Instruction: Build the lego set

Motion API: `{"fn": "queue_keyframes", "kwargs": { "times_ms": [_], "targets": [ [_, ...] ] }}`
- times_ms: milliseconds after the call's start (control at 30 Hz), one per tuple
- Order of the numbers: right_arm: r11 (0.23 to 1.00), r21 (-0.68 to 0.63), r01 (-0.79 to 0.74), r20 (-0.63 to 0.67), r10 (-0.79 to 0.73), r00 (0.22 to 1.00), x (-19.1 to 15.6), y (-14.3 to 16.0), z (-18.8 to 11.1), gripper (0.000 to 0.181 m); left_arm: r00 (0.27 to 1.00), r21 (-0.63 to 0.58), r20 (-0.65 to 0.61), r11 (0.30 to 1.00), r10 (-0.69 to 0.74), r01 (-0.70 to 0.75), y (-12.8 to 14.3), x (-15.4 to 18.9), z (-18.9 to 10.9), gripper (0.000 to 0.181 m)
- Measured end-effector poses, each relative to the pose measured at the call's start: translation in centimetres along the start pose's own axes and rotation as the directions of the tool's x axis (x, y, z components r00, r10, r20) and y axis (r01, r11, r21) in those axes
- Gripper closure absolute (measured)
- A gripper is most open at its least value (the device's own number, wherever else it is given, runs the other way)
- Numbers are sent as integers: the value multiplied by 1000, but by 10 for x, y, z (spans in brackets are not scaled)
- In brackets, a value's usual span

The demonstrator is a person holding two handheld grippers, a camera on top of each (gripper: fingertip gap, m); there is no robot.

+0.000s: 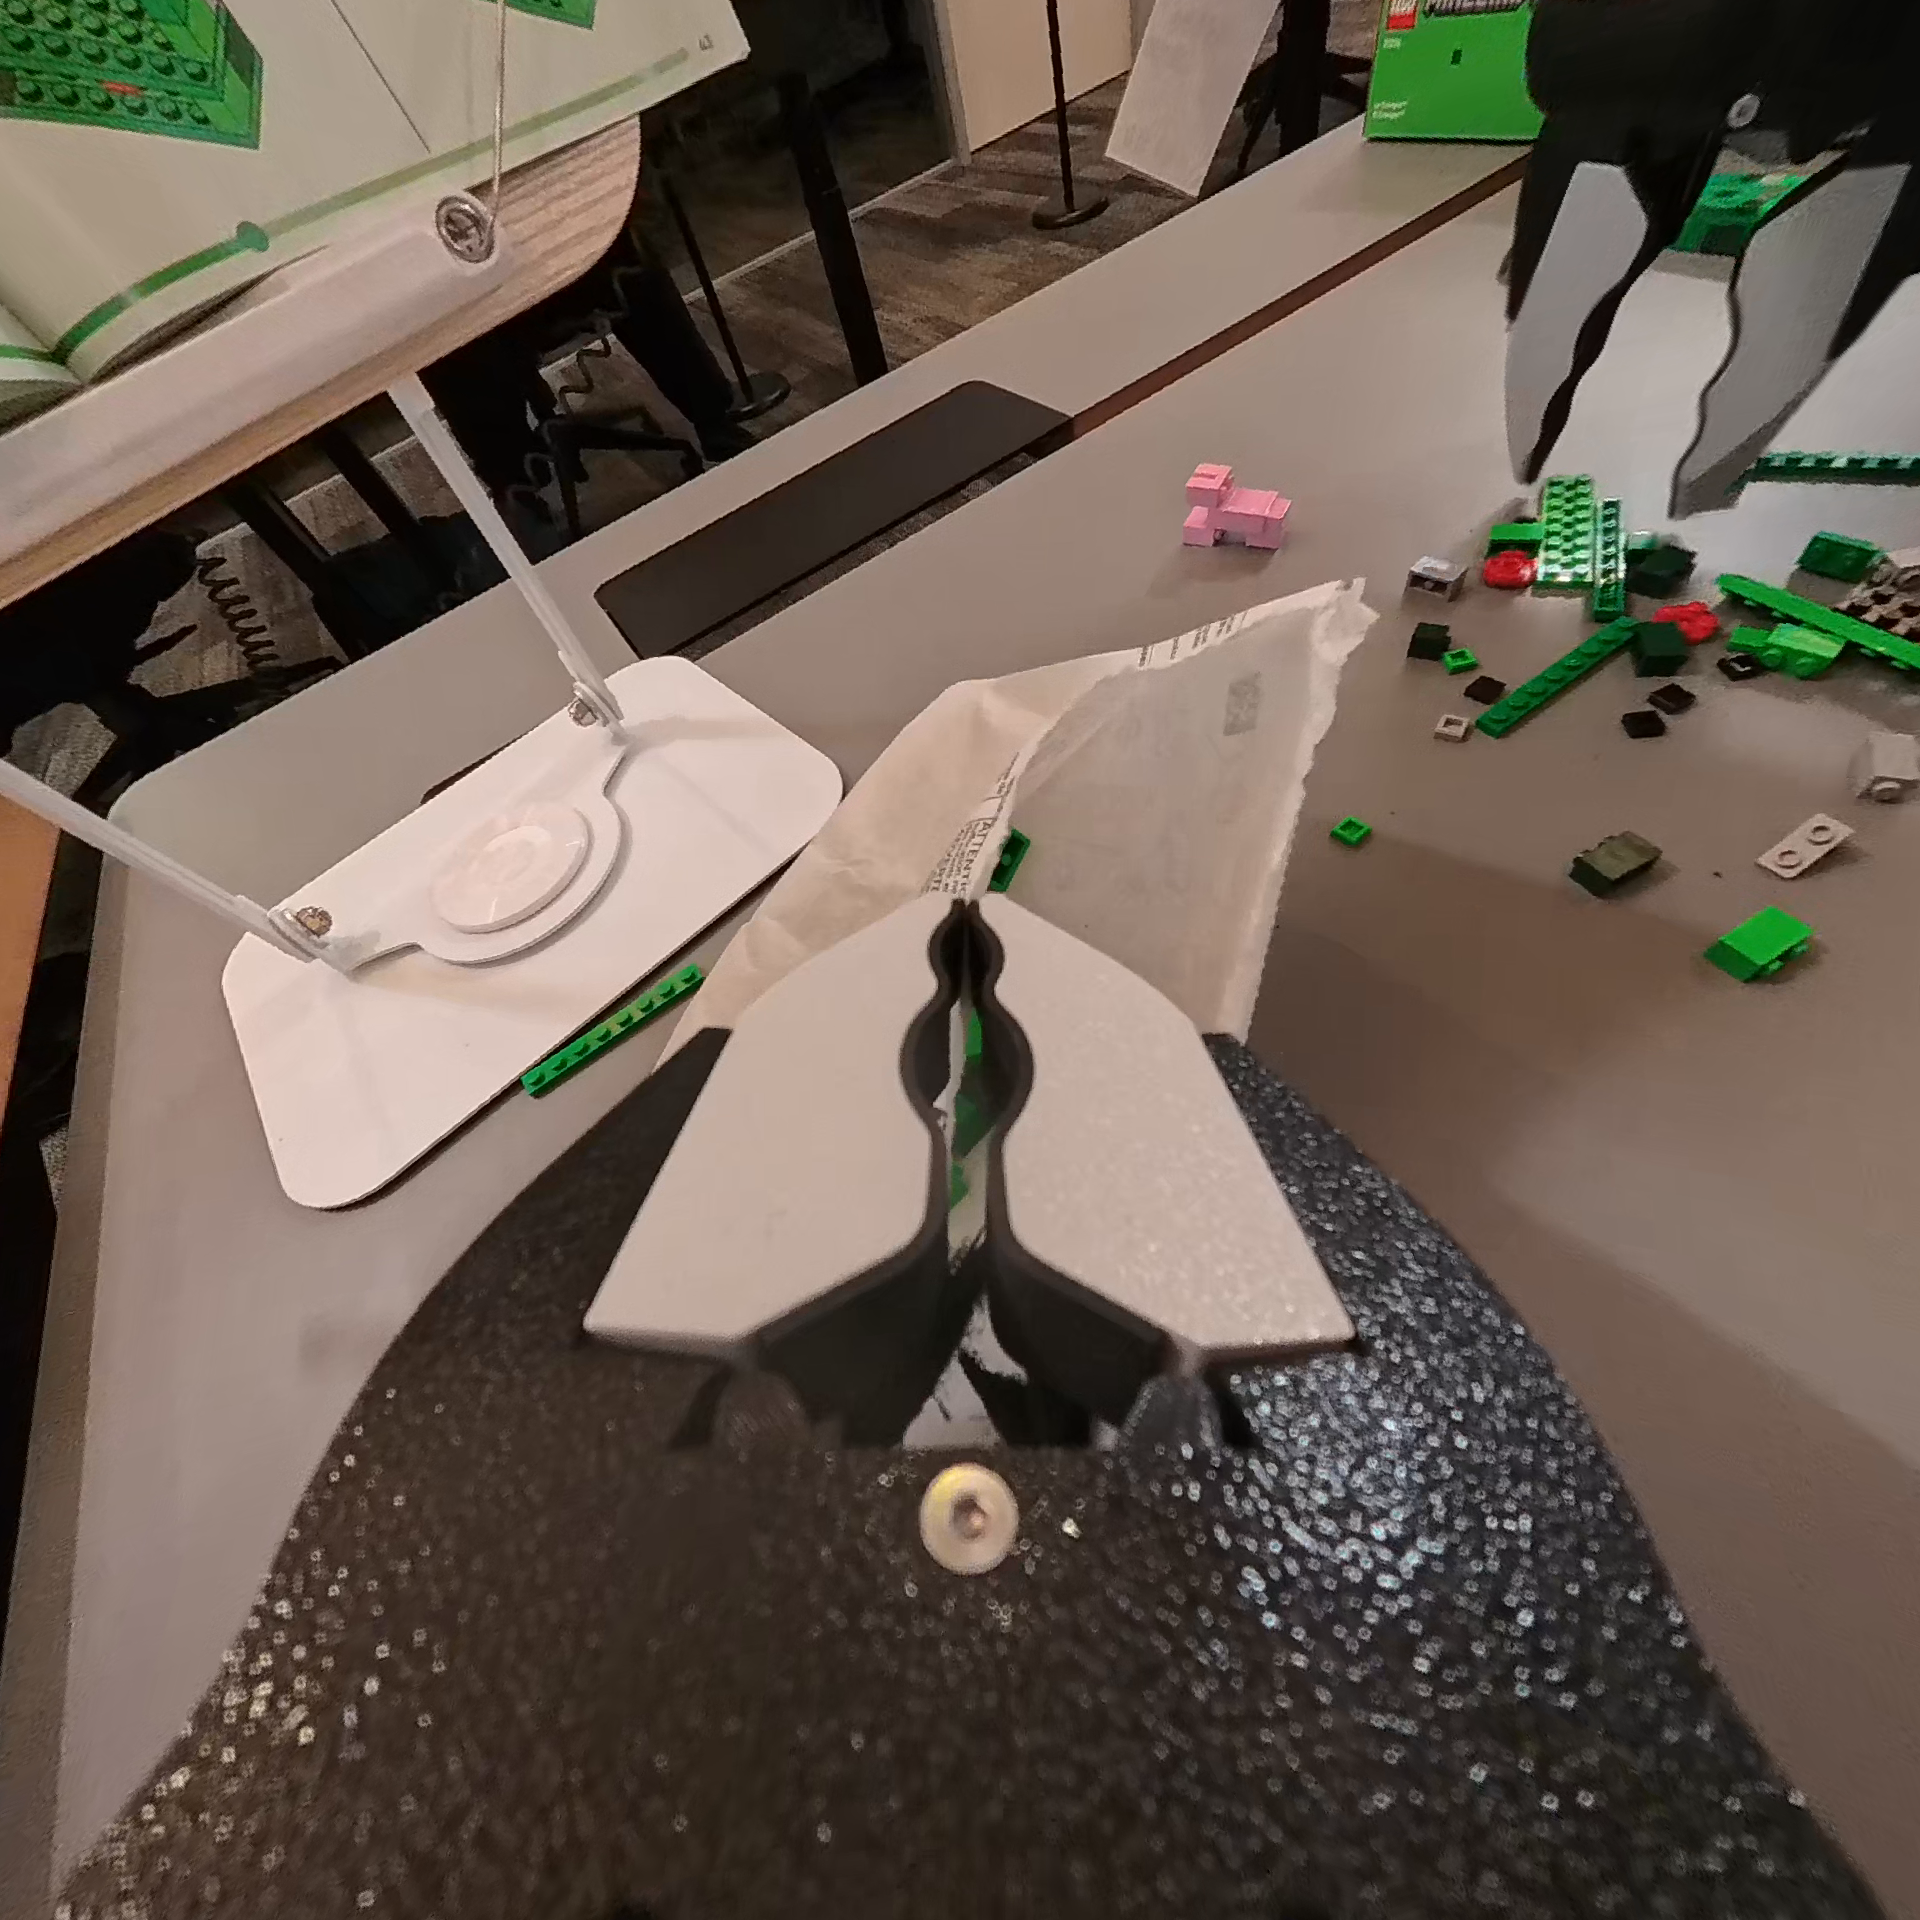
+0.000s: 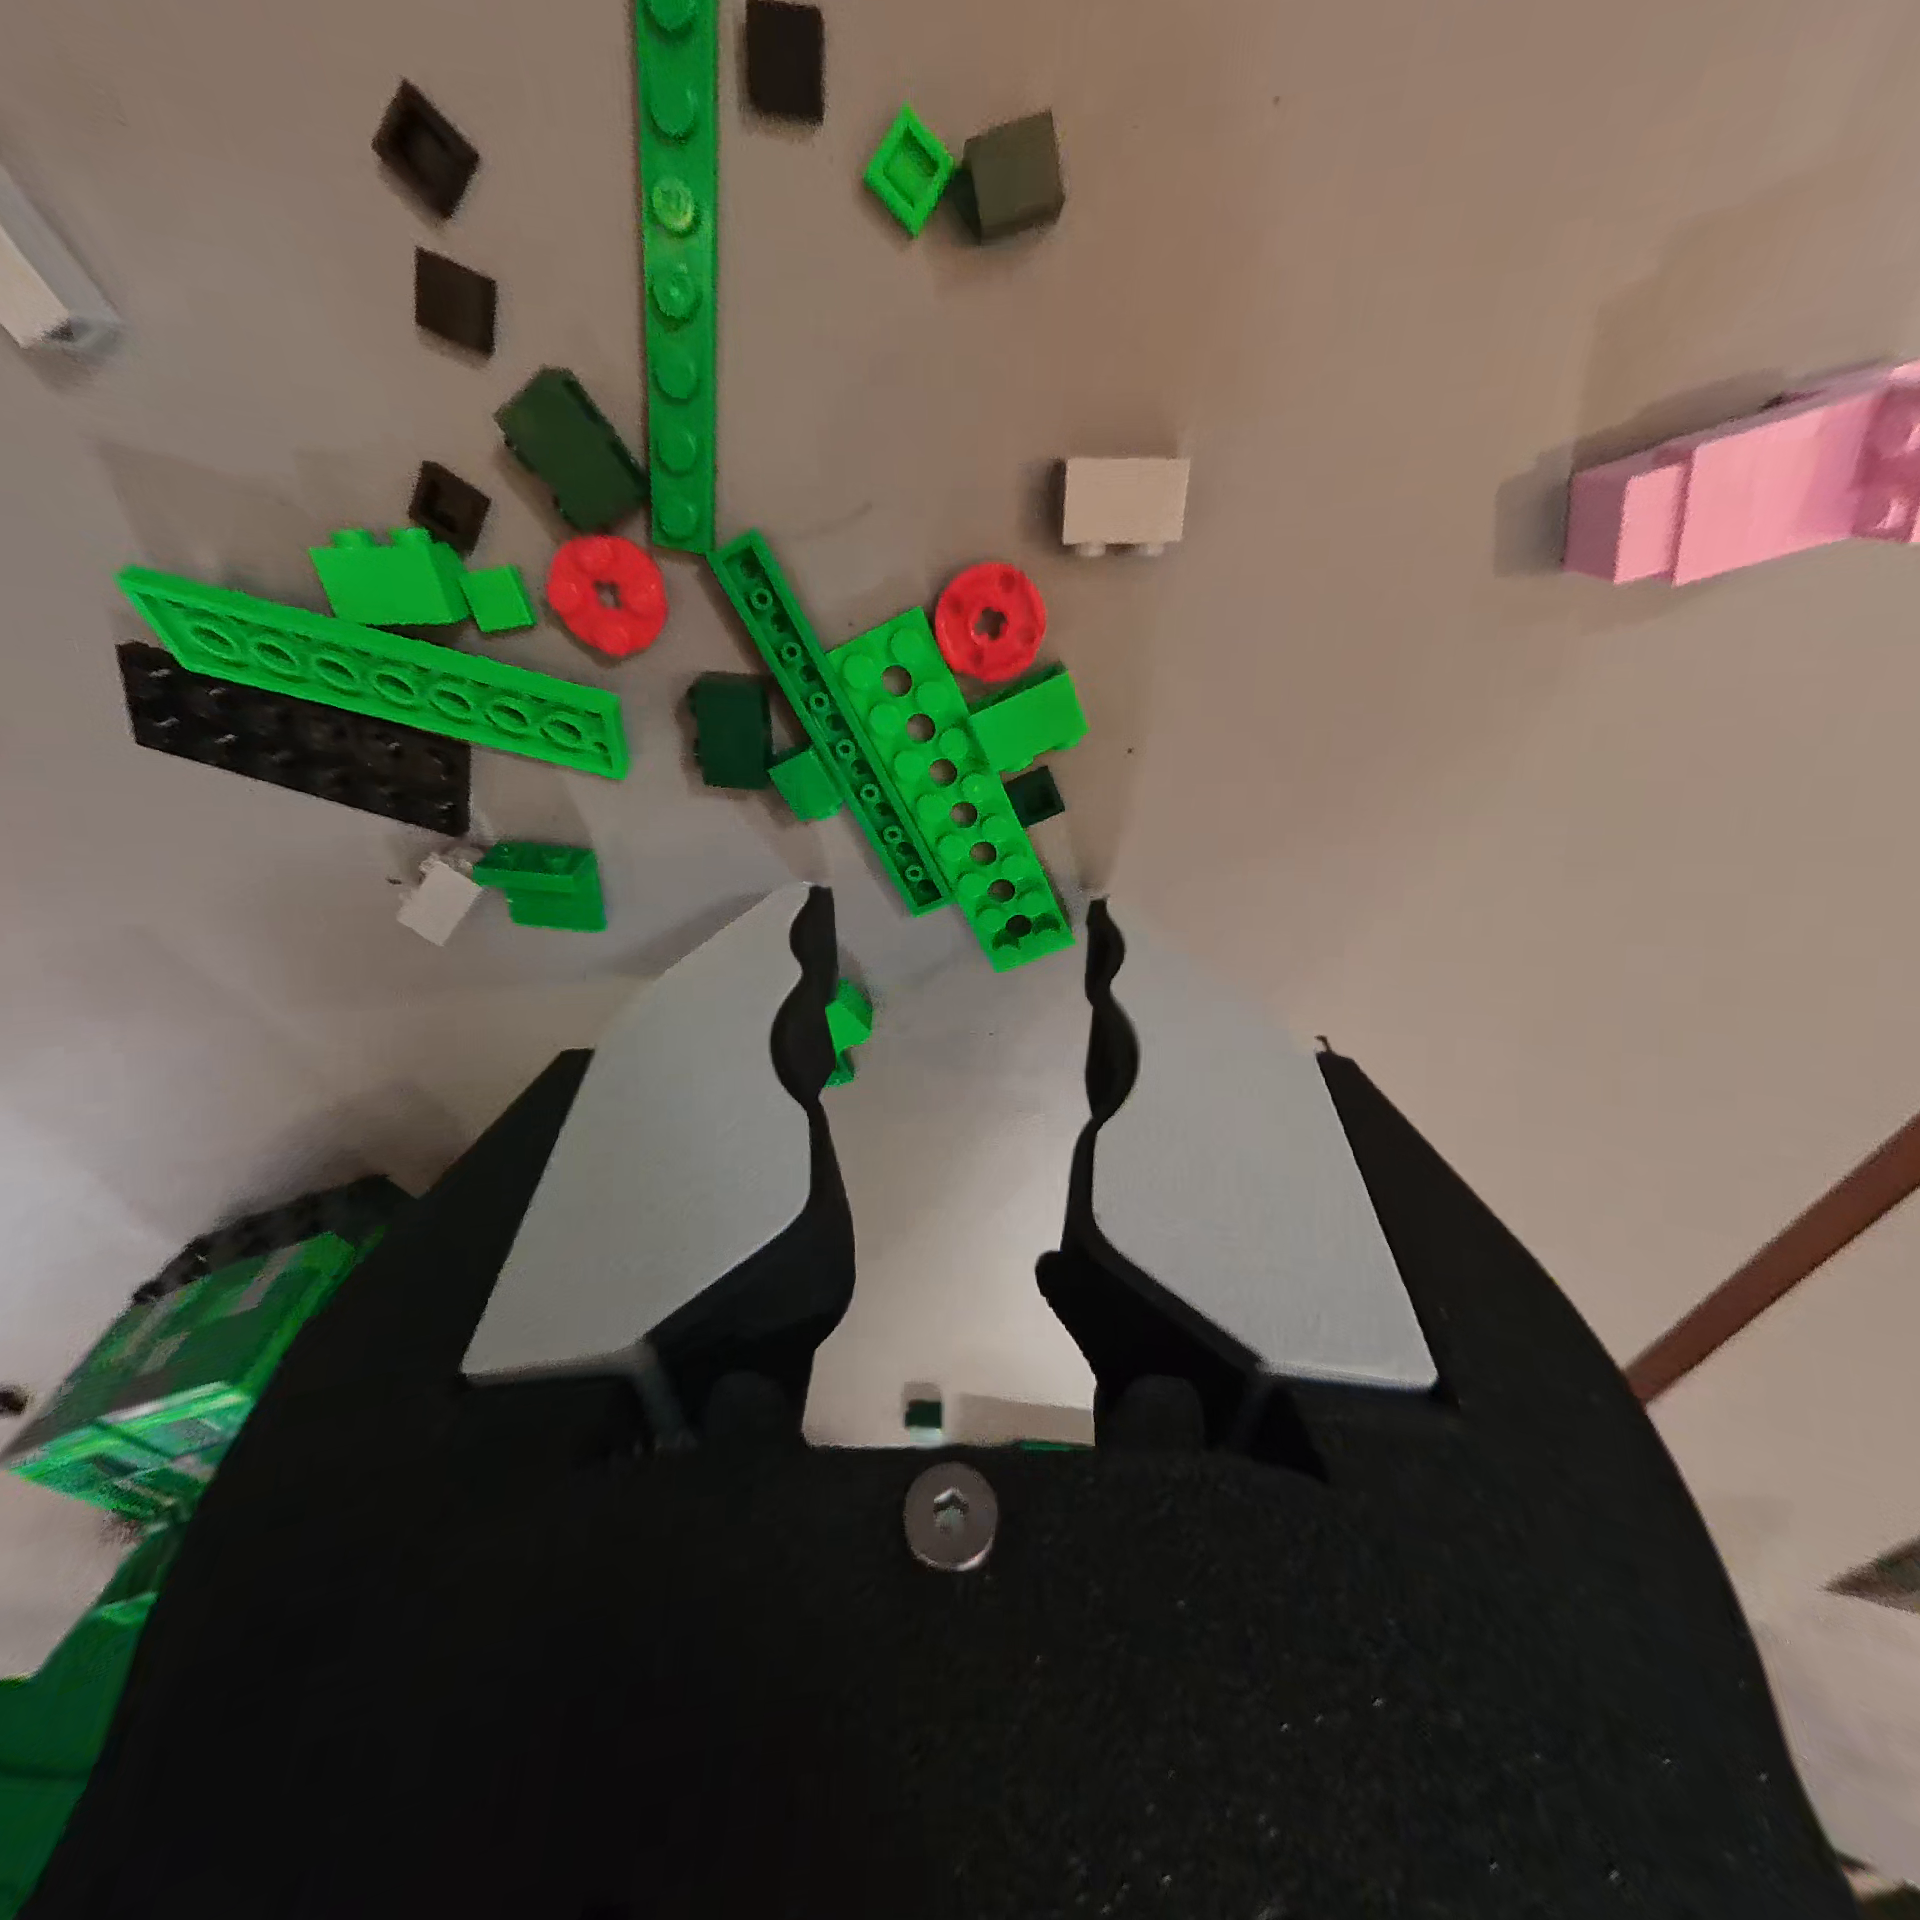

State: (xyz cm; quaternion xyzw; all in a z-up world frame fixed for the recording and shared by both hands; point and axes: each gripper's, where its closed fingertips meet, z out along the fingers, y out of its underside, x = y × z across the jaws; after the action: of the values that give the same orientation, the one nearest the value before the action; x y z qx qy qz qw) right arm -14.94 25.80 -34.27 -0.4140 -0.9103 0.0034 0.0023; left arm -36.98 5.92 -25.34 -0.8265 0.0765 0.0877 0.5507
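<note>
My left gripper (image 1: pixel 966 920) is shut on a torn white paper bag (image 1: pixel 1143 769) and holds it just above the grey table (image 1: pixel 1507 1195); green pieces show through the gap between the fingers. My right gripper (image 2: pixel 956 904) is open and empty, hovering over loose bricks; it also shows in the left wrist view (image 1: pixel 1605 494) at the upper right. Just beyond its tips lies a green plate with holes (image 2: pixel 935 790) across a thin green strip. Two red round pieces (image 2: pixel 606 595) (image 2: pixel 987 621), a long green plate (image 2: pixel 681 270) and a black plate (image 2: pixel 291 748) lie around it.
A pink pig figure (image 1: pixel 1236 509) stands behind the bag. A white book stand base (image 1: pixel 520 935) holds the instruction booklet (image 1: pixel 260 156) at the left, with a green strip (image 1: pixel 613 1029) beside it. A green box (image 1: pixel 1455 73) stands at the back. A partly built green model (image 2: pixel 177 1371) sits near my right gripper. The tips of one gripper are about 30 centimeters away from the tips of the other. The black plate (image 2: pixel 291 748) lies around 8 centimeters away from my right fingertips.
</note>
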Motion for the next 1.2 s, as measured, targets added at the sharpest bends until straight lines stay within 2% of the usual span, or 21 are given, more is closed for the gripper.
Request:
{"fn": "queue_keyframes", "kwargs": {
  "times_ms": [267,400,567,600,633,667,800,900,1000,1200],
  "targets": [
    [993,-85,76,11,-75,997,1,-3,3,139,1000,-8,-8,1000,9,-9,1,2,1,181],
    [993,-85,79,10,-79,997,-3,-5,3,157,1000,-10,-11,1000,14,-14,1,3,1,181],
    [994,-89,69,-46,-73,996,-10,-4,0,158,1000,-10,-17,1000,12,-12,0,4,1,181],
    [995,-78,62,-70,-67,995,-10,-5,-3,162,1000,-10,-20,1000,9,-9,0,4,1,181],
    [997,-58,56,-98,-62,993,-10,-7,-8,176,1000,-10,-23,1000,5,-5,0,5,1,181],
    [998,-22,53,-128,-56,990,-10,-11,-16,181,1000,-9,-24,1000,1,-1,-1,5,1,181],
    [994,107,17,-189,4,982,-18,-26,-41,181,999,-4,-32,1000,-4,4,-4,7,0,181],
    [997,76,9,-194,6,981,-25,-22,-39,181,999,-1,-45,1000,-2,2,-6,11,0,181],
    [998,51,-27,-181,36,983,-27,-17,-29,172,999,3,-51,1000,1,-1,-7,12,-1,181],
    [996,5,-92,-168,91,981,-14,-6,-11,160,998,6,-62,1000,5,-4,-8,14,-1,181]
  ]
}}
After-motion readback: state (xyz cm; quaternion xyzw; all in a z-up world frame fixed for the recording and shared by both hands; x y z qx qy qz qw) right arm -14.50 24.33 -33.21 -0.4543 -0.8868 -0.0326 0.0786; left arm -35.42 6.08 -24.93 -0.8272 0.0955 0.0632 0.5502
